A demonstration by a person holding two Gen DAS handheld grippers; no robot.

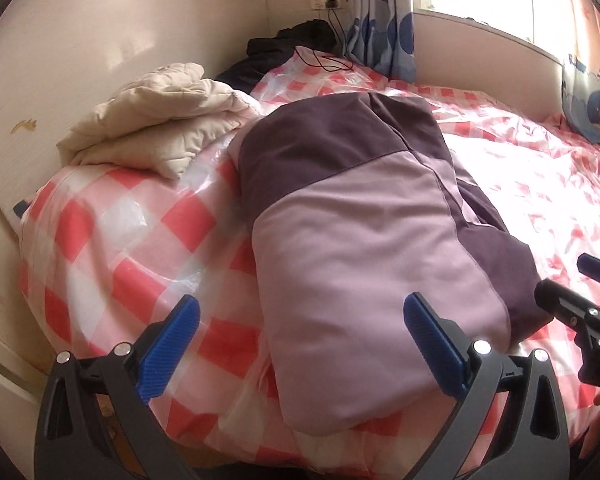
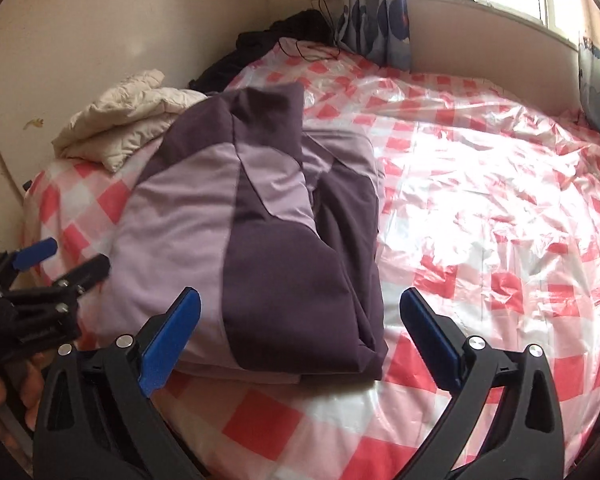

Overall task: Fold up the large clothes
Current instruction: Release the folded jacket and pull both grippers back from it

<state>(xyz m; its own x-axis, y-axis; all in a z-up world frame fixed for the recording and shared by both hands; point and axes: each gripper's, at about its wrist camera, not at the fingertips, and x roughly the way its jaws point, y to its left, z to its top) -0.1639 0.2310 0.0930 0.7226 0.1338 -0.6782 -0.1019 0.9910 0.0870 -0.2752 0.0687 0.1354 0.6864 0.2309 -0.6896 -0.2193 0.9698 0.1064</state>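
Observation:
A padded jacket in lilac and dark purple lies folded into a long bundle on the bed, its near end at the bed's front edge. My left gripper is open just in front of that near end, its blue pads either side of the lilac part and holding nothing. In the right wrist view the same jacket lies left of centre. My right gripper is open over its dark purple near corner, not gripping. Each gripper shows in the other's view: the right gripper at the right edge, the left gripper at the left.
The bed has a red-and-white check cover under shiny plastic. A cream quilted garment sits folded at the back left by the wall. A black garment and a cable lie at the far corner, below a wall socket. Curtains and a window are behind.

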